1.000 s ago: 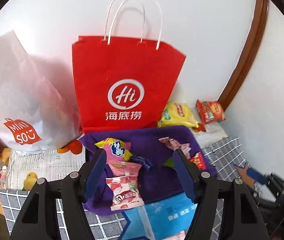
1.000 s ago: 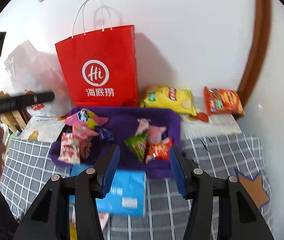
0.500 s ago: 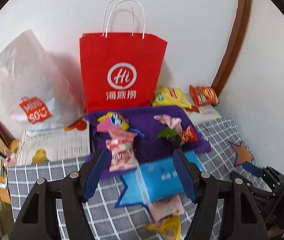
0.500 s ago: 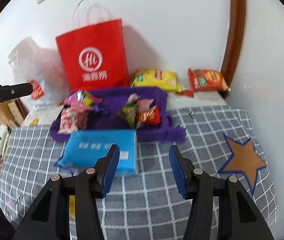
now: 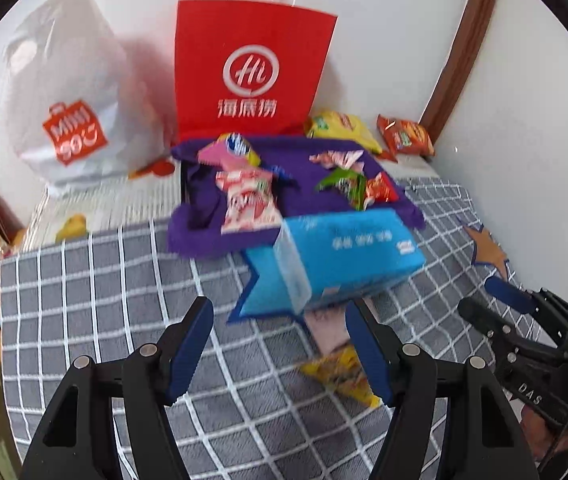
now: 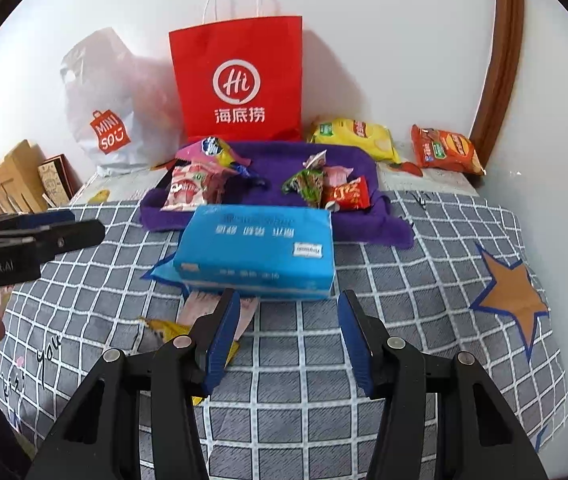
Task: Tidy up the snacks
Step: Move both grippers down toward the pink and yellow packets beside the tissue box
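Note:
A purple cloth tray holds several small snack packets, among them a pink-and-white one and a red one. In front of it lies a blue tissue pack, with a pink packet and a yellow packet on the checked cloth below it. My left gripper is open over the cloth with nothing between its fingers. My right gripper is open too, just short of the tissue pack.
A red paper bag and a white plastic bag stand against the wall. Yellow chips and an orange packet lie behind the tray. Boxes crowd the left edge. The right gripper shows at the left view's right edge.
Both grippers have drawn back from the tray and sunk toward the cloth; the tissue pack and the loose pink and yellow packets have come into view. Jaw gaps look unchanged.

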### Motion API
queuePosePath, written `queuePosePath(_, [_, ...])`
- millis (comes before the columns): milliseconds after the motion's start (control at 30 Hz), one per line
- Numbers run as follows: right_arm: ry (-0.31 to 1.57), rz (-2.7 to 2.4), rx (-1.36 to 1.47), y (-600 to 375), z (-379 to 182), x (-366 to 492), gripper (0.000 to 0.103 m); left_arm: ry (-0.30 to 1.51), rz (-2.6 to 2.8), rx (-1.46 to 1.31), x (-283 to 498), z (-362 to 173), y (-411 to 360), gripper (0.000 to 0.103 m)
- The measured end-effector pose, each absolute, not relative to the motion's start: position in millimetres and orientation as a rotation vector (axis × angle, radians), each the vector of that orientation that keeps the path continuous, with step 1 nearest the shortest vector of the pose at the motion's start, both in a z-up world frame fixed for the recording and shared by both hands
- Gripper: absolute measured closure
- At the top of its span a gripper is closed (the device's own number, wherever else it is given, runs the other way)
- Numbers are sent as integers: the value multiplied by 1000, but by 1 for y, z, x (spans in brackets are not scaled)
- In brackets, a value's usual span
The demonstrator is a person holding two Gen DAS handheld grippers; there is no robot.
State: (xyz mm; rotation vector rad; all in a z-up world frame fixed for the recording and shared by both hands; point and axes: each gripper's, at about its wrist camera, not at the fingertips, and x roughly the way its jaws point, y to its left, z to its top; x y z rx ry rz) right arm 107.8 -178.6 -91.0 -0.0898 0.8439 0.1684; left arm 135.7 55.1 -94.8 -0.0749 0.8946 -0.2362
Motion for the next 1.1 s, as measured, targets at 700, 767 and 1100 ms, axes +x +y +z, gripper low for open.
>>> queuePosePath(700, [942, 187, -29, -169, -143, 106, 52, 1003, -187, -158, 121, -156, 95, 36])
queuePosePath(767, [946, 193, -41, -164, -148, 111, 52, 1006, -190, -152, 121, -157, 95, 36])
queuePosePath(1100, [1017, 216, -18, -151, -178, 151, 52, 1029, -189, -123, 126, -165, 94, 36])
